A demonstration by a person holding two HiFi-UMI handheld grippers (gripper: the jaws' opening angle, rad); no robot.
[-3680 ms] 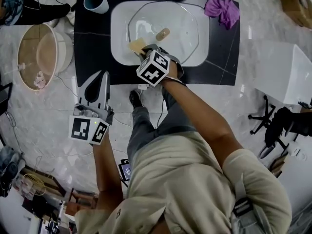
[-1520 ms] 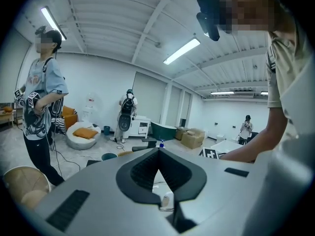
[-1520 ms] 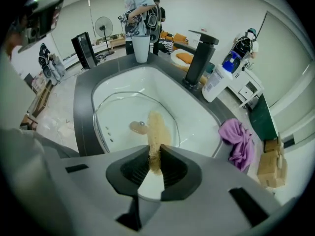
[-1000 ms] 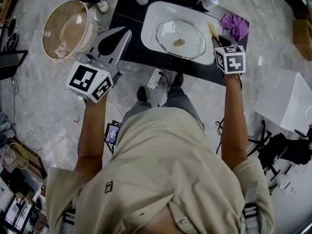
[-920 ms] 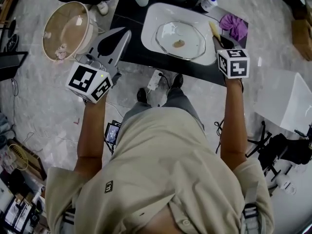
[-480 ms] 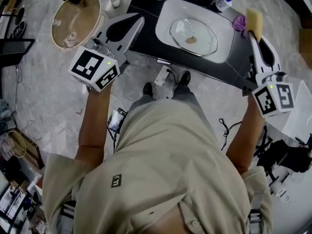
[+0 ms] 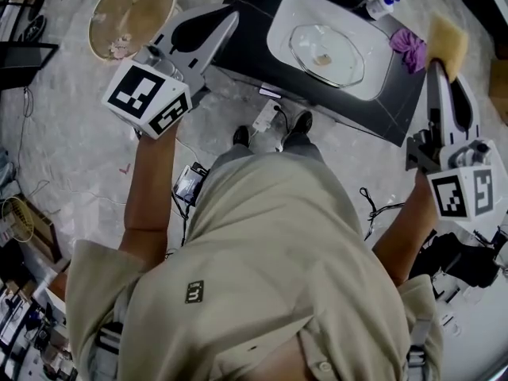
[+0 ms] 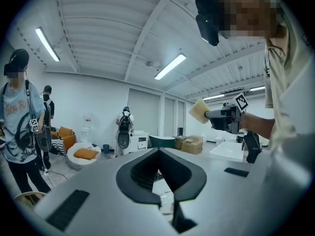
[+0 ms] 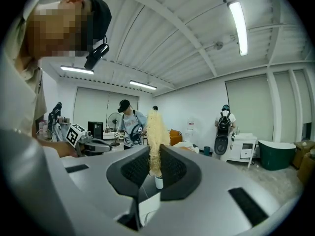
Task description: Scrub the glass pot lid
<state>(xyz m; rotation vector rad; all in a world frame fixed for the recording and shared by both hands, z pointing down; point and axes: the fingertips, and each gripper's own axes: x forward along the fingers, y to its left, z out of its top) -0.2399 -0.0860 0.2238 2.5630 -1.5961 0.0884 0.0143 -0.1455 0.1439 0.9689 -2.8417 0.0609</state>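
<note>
**Off to the Right of the Table, Sponge Held Clear of the Lid**

Well apart from its work, the right gripper (image 9: 154, 156) pinches a yellow sponge (image 7: 447, 36) between its jaws. The sponge stands edge-on in the right gripper view and is raised in the air beyond the right edge of the black table (image 7: 401, 105). The left gripper (image 8: 159, 151) has its jaws pressed together on nothing and is lifted over the floor to the table's left. Both gripper views look out across the room, not down at the table.

The glass pot lid (image 7: 326, 54) lies flat in the white basin (image 7: 279, 18) on the table, its brown knob (image 7: 322, 59) upward, with neither gripper near it. A purple cloth (image 7: 407, 40) sits just beside the basin's right end.

The scrubbing step appears to be suspended, since the tool is gripped but no contact is made. To go on, the right gripper would need to tip downward and bring the sponge's broad face onto the glass. The left gripper may have to steady the lid at the rim or knob so that it does not slide in the basin.
</note>
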